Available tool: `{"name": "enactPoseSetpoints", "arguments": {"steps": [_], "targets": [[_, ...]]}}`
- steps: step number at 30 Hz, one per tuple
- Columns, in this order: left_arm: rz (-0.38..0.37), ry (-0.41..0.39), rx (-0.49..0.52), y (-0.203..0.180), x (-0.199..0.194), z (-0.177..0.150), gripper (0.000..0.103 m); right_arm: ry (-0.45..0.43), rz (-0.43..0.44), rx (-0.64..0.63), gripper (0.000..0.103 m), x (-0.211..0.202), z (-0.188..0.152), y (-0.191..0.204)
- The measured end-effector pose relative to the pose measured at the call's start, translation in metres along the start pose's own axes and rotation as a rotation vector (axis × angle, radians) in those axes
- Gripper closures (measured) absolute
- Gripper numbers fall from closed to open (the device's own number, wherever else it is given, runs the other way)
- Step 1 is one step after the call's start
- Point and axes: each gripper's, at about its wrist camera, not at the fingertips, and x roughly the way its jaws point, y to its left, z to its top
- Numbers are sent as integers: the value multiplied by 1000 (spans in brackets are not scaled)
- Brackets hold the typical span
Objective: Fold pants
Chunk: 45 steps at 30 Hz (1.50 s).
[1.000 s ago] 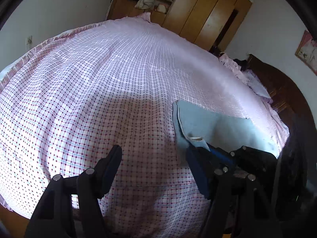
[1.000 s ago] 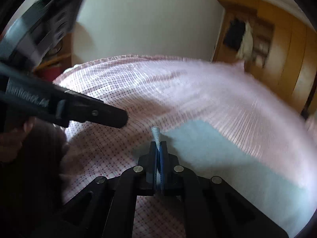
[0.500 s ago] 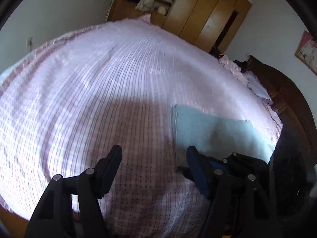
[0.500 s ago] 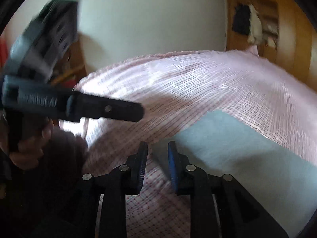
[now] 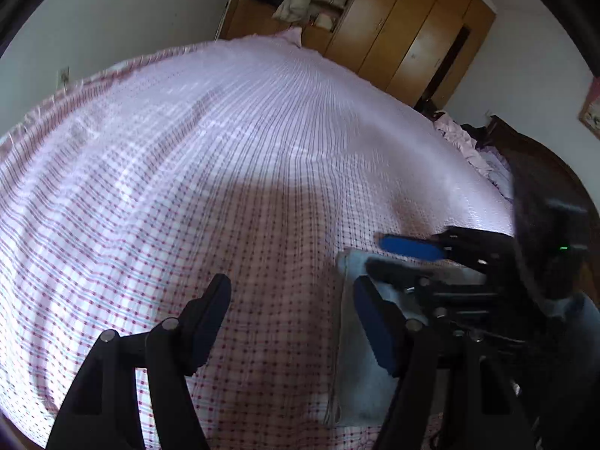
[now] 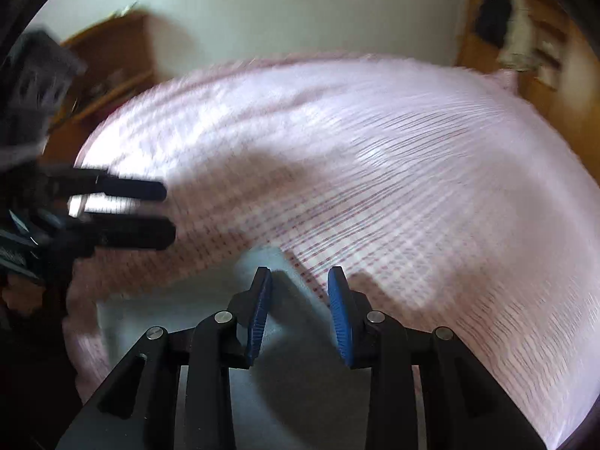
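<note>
Left wrist view is filled by the bed (image 5: 225, 157), covered in a pink checked sheet, against which every other thing is placed here. Beyond its far edge a wooden wardrobe (image 5: 405, 37) is seen along the wall, with clothes hung in an open section. At the bed's right side a dark wooden headboard (image 5: 543, 172) is seen, with crumpled pink bedding just in front of it. A framed picture is cut off at the right edge of the wall. On the near right part of the bed the pants (image 5: 360, 367) are laid flat, pale blue-grey and folded into a narrow shape; much of them is hidden behind the two tools. The left gripper (image 5: 288, 315) is held over the sheet just left of the pants, its jaws spread wide with nothing between them. The right gripper (image 5: 397, 255) is seen from the side above the far end of the pants.

In the right wrist view the picture is blurred. The right gripper (image 6: 300, 300) is seen over the near corner of the pants (image 6: 300, 393), its blue pads a little apart and nothing pinched; its jaws have just been opening. At the bed's left edge the left gripper (image 6: 165, 210) is seen, and a wooden shelf behind it. No writing can be read.
</note>
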Motion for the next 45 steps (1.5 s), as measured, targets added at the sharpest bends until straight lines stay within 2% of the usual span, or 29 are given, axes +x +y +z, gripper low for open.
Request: {"name": "enactPoseSetpoints", "arguments": {"steps": [1,2,8,13,16,18,19,21,23,26,28,30,31,32,33,35,38,42,43,45], "targets": [[0,10,-6,1,3,0,32,-2,12,-18,100,1,-3,4],[7,22,-8,2,6,0,32,-10,13,-25,103,2,-1,4],[35,50,36,-5,13,-6,32,-66,8,-70,103,4,10,16],[58,51,71,-13,15,-9,32,-50,-63,-75,103,18,19,17],[73,35,93,-18,14,-12,32,-102,-85,27,90,-14,12,6],[74,8,122,-28,6,-16,32,-164,-104,145,84,-53,-10,-6],[67,-4,137,-34,3,-18,32,-179,-112,180,84,-66,-20,-9],[24,-43,187,-52,-7,-20,32,-210,-146,279,84,-102,-62,-15],[-16,-79,228,-75,-13,-23,32,-210,-159,353,85,-121,-97,-14],[-66,-74,238,-102,-6,-30,32,-172,-113,429,101,-126,-142,-2],[-105,-39,258,-118,7,-42,32,-131,-130,432,102,-116,-160,10],[-45,33,285,-126,30,-60,37,-90,-147,468,103,-96,-180,19],[-4,68,297,-128,40,-70,41,-108,-151,492,103,-93,-187,22],[21,71,310,-129,44,-75,42,-132,-148,511,103,-94,-189,23],[41,42,337,-131,42,-80,42,-146,-143,529,103,-97,-190,22],[87,32,357,-142,34,-80,43,-194,-117,581,103,-109,-190,17],[66,1,352,-159,20,-77,44,-308,-116,660,103,-135,-198,1],[41,-55,392,-185,13,-87,43,-410,-158,817,103,-160,-236,-33],[51,-50,401,-186,18,-91,43,-445,-159,863,103,-168,-251,-43],[69,14,402,-190,36,-100,43,-507,-200,935,103,-183,-274,-57]]}}
